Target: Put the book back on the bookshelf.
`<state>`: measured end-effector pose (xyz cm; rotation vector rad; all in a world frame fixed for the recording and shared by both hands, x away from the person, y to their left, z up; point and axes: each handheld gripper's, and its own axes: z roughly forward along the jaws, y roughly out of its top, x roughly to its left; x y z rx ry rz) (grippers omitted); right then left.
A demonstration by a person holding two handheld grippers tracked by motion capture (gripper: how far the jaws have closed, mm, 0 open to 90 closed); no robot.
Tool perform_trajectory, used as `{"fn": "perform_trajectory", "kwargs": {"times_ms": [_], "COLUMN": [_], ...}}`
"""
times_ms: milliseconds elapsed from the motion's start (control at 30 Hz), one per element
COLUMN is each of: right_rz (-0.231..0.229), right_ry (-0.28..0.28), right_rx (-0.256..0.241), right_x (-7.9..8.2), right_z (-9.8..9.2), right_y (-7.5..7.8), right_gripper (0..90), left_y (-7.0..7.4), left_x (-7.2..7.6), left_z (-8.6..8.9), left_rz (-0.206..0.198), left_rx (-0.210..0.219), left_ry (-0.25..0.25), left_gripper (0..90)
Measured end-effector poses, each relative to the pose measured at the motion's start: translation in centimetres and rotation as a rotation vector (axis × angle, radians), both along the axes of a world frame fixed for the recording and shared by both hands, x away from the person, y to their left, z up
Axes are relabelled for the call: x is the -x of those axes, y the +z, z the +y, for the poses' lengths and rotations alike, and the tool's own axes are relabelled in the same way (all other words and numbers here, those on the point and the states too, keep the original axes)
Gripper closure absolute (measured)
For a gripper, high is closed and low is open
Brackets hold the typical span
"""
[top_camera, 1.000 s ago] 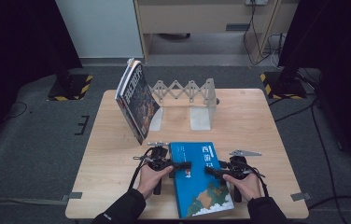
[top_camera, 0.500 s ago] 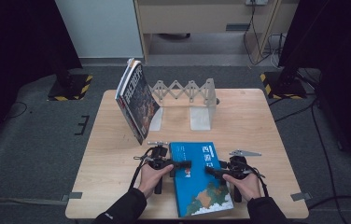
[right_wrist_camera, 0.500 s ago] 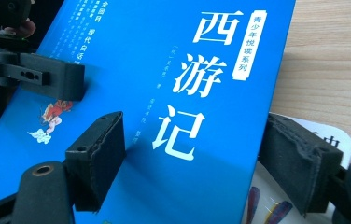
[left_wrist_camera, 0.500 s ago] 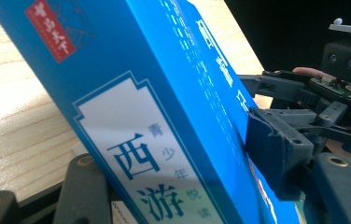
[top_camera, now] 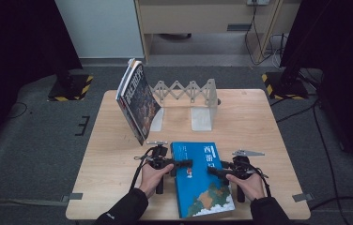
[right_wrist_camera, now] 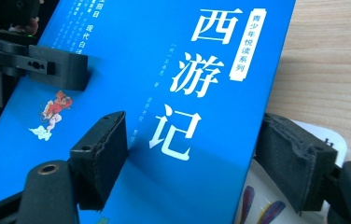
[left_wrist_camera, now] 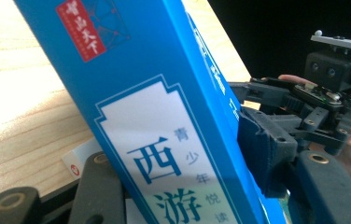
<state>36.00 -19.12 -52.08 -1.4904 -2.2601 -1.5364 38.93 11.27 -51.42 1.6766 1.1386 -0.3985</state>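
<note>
flat, glossy blue book [top_camera: 202, 179] on pale wood

Pale wooden surface [top_camera: 259, 122] on grey carpeted floor [top_camera: 38, 140]; black drapes [top_camera: 15, 37] either side, light wall panel [top_camera: 99, 28] behind.

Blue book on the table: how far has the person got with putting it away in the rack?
Done: one book already leans at the left end of the folding rack. In hand: the blue book lies flat near the table's front edge, with the left gripper at its left edge and the right gripper at its right edge, jaws around the cover. Left: lifting it, standing it upright and placing it in the rack.
</note>
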Motion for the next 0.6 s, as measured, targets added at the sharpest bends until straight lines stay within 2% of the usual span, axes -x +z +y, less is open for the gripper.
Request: {"fn": "perform_trajectory", "kwargs": {"times_ms": [133, 200, 267, 367, 433, 467, 567, 600], "right_rz": [0.008, 0.034, 0.032, 0.015, -0.016, -0.026, -0.045, -0.038], "right_ry": [-0.001, 0.006, 0.006, 0.008, 0.003, 0.0, -0.032, -0.039], "right_rx": [-0.042, -0.069, -0.09, -0.08, -0.036, -0.026, -0.05, -0.055], "right_x": [-0.4, -0.5, -0.5, -0.6, -0.5, -0.4, -0.4, -0.3], "right_z": [0.0, -0.2, -0.2, -0.2, -0.2, -0.2, -0.4, -0.5], "right_y": [-0.3, -0.3, -0.3, 0.1, 0.4, 0.5, 0.8, 0.8], "right_gripper": [19.0, 18.3, 18.3, 19.1, 23.1, 24.0, 28.4, 29.2], "left_y": [0.5, 0.8, 1.3, 2.0, 2.8, 3.1, 3.2, 3.1], "left_x": [0.1, 0.1, 0.1, 0.2, 0.3, 0.3, 0.3, 0.4], "left_z": [0.2, 0.2, 0.0, -0.3, -0.8, -0.9, -0.9, -1.0], "left_rz": [-0.008, -0.012, -0.025, -0.049, -0.118, -0.13, -0.151, -0.158], "left_rx": [0.013, 0.021, 0.018, 0.011, -0.06, -0.062, -0.045, -0.043], "left_ry": [-0.019, -0.028, -0.031, -0.032, -0.043, -0.04, -0.028, -0.024], "left_gripper": [49.3, 50.9, 52.2, 53.0, 54.6, 55.0, 55.8, 55.8]}}
